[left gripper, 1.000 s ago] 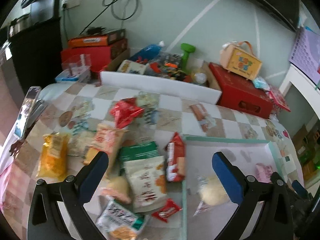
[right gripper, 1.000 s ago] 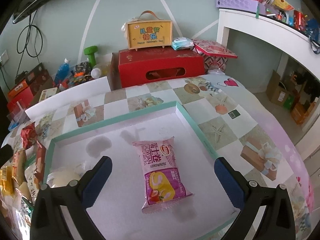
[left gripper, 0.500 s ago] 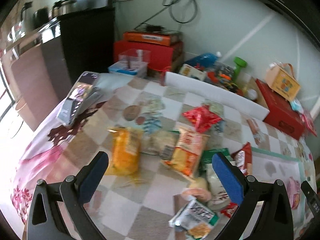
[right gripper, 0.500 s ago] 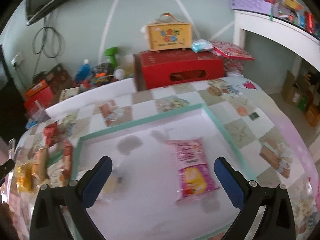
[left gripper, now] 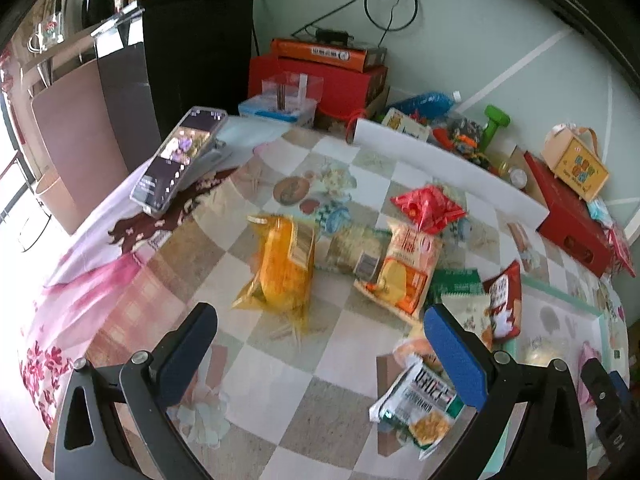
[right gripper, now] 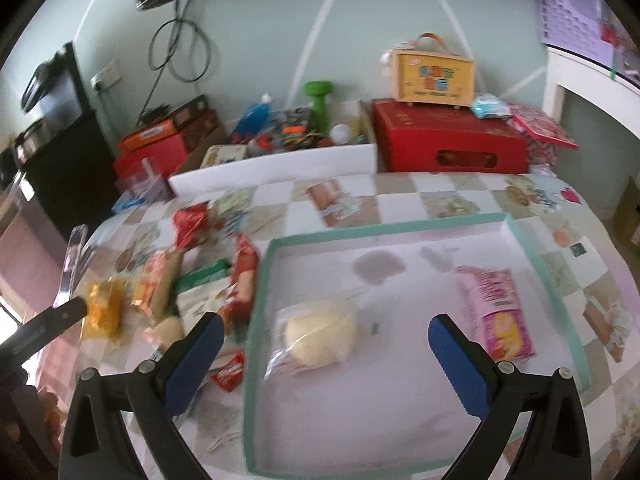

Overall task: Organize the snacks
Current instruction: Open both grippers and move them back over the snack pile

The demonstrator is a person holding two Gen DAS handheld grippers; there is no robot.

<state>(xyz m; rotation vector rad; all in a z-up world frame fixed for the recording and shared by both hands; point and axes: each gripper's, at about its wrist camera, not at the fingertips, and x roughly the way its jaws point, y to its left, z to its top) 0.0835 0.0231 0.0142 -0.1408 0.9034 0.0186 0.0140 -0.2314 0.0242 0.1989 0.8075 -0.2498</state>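
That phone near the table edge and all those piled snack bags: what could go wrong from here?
1. The phone lies tilted by the table's edge; a sweep of the open left gripper could knock it off.
2. The orange bag and the other packets overlap, so a grasp might drag a neighbour.
3. The bun in the tray is soft; a hard squeeze could crush it.

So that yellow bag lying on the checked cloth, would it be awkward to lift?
Probably a little. The yellow bag looks like thin crinkly film, puffed in the middle, so it would likely sag and crackle rather than stay stiff. It seems light for its size. The glossy wrapper might slip between the left gripper pads.
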